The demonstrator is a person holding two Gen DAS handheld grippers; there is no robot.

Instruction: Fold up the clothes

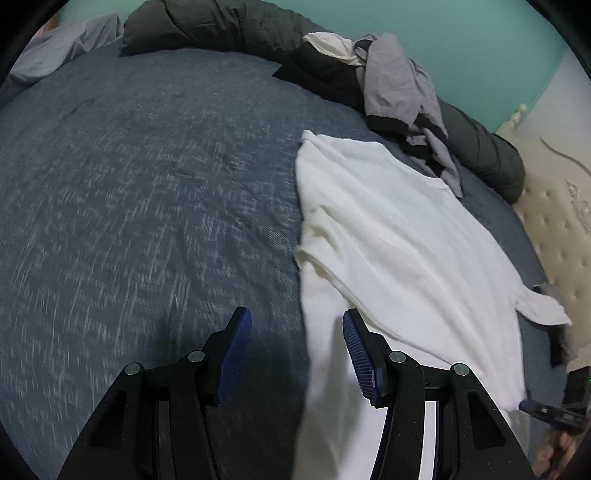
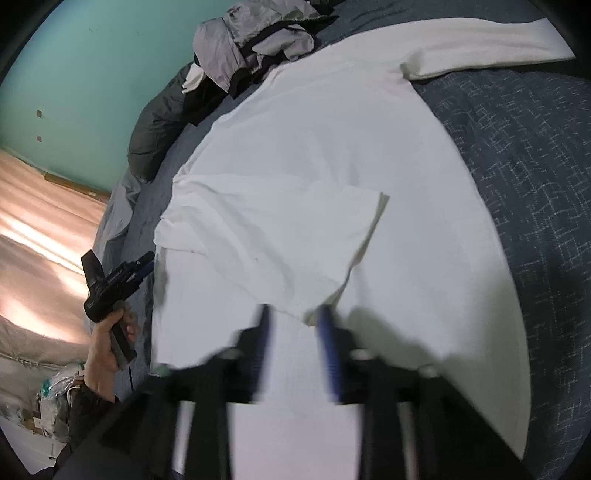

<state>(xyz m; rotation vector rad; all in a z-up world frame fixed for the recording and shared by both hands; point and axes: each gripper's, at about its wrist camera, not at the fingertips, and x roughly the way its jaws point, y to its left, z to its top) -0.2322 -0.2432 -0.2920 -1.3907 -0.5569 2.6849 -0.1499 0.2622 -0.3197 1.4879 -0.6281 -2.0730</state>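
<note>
While both grippers hang over the bed [image 1: 147, 184], a white long-sleeved shirt [image 2: 314, 147] lies spread flat on the blue woven bedspread, toward the bed's headboard end, with one sleeve folded across its body and the other stretched out along the cover. The left gripper [image 1: 297, 354] has its blue-padded jaws spread wide and empty, one pad over the bare bedspread and one over the shirt's edge. The right gripper [image 2: 295, 332], blurred, hovers above the folded sleeve's cuff with a gap between its jaws and nothing in them. A heap of grey and black clothes [image 1: 399, 92] sits at the far edge on a dark rolled quilt [image 1: 221, 26]. Behind it rises a teal wall [image 2: 92, 74]; a cream tufted headboard [image 1: 554, 229] closes one end.
</note>
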